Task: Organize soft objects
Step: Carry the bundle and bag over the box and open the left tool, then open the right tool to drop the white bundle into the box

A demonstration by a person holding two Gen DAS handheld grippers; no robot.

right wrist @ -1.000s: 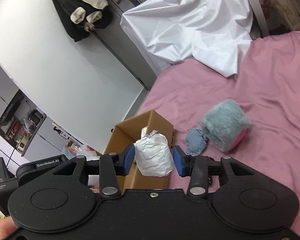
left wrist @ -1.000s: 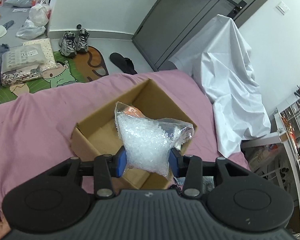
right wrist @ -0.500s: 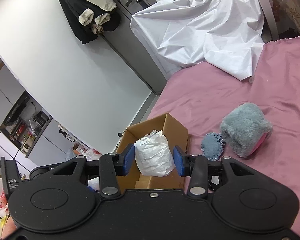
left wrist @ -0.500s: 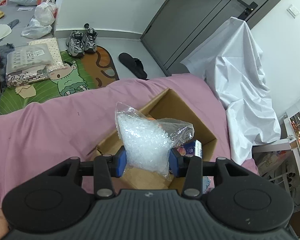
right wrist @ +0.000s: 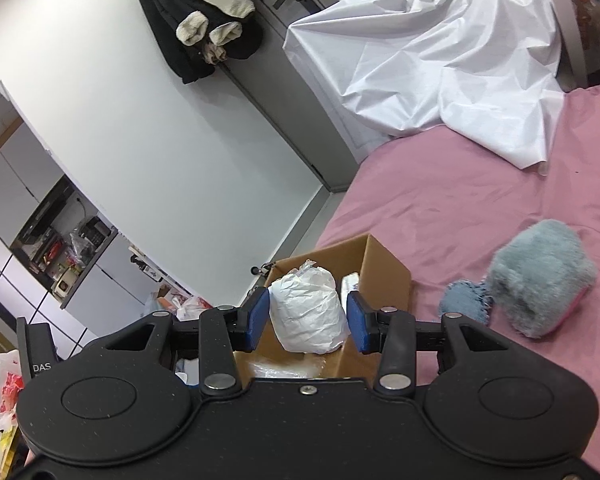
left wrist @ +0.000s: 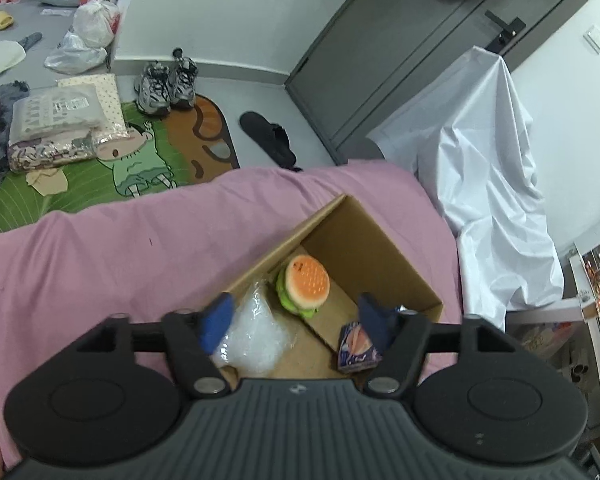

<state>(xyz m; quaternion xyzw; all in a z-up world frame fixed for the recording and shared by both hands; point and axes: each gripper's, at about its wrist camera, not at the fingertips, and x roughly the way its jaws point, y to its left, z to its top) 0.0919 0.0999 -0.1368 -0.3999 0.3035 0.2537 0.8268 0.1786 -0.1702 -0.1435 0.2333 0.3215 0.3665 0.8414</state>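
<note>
An open cardboard box [left wrist: 364, 240] sits on the pink bed. My left gripper [left wrist: 294, 320] is open above it. The clear bag of white beads [left wrist: 256, 332] lies inside the box below the left finger, next to a burger plush [left wrist: 304, 286] and a small blue packet [left wrist: 356, 346]. My right gripper [right wrist: 308, 320] hangs over the same box [right wrist: 384, 272]. A white crumpled paper bundle [right wrist: 308, 312] sits between its jaws, with small gaps showing at both pads. A grey-blue furry plush [right wrist: 540, 276] and a small blue knitted piece [right wrist: 462, 306] lie on the bed to the right.
A white sheet [left wrist: 488, 168] drapes over furniture beyond the bed. Shoes [left wrist: 166, 82], a slipper [left wrist: 266, 136], packaged bedding [left wrist: 56, 128] and plastic bags [left wrist: 92, 24] lie on the floor past the bed's edge. A dark coat [right wrist: 204, 20] hangs on the grey door.
My left gripper opened and the bead bag dropped into the box. My right gripper widened slightly around the white bundle and moved closer over the box.
</note>
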